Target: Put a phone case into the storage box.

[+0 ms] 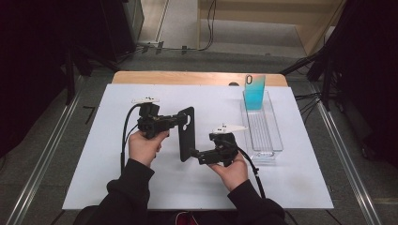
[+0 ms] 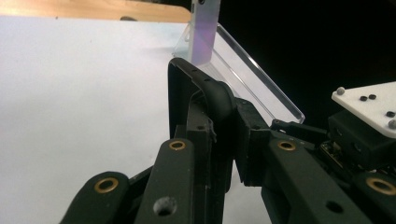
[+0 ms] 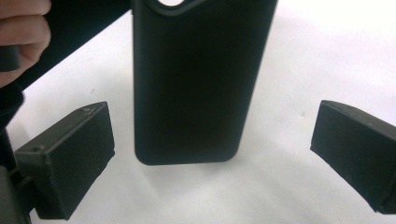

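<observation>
Spread right tongs (image 3: 210,158) flank the black phone case's (image 3: 191,84) lower end, while left tongs (image 2: 219,154) pinch its top.

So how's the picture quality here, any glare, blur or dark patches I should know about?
High view: even light on the white table, dark surroundings, soft focus. Left gripper view: the left gripper and the black phone case merge into black with little detail; the table looks washed out. Right gripper view: the case is a flat silhouette, and the right gripper pads are blurred.
</observation>
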Motion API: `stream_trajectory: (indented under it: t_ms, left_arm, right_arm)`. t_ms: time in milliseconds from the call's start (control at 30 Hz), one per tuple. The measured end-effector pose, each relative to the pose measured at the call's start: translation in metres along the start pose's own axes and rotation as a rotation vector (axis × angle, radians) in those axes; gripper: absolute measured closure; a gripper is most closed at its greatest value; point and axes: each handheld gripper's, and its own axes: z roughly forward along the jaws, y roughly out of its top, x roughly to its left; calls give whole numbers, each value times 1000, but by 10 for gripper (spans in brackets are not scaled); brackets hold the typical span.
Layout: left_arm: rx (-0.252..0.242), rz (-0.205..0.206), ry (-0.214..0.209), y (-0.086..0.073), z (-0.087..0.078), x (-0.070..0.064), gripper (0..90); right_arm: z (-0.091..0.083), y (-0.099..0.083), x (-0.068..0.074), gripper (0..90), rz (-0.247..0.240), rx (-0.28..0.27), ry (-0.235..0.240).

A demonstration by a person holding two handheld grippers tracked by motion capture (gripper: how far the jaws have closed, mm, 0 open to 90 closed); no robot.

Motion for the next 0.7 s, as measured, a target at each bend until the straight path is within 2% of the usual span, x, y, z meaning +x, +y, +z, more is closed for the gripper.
stream_trajectory:
  t_ms: [100,233,400,500,700]
  left_arm:
    - [-15,11,3,-2,0,-1,785]
    - [-49,53,11,-6,-2,-4,786]
    - [-61,91,9,-9,-2,-8,786]
    - [-63,98,6,-11,-2,-9,786]
    - [-67,109,-2,-14,0,-13,786]
  right_arm:
    - [-2,0,1,0,-28,-10,1]
    - [-2,-1,3,0,-55,-10,-1]
    - [-4,-1,2,0,-66,-12,34]
    - [-6,0,-1,0,-71,-29,68]
    - [-8,2,-7,0,-85,-21,86]
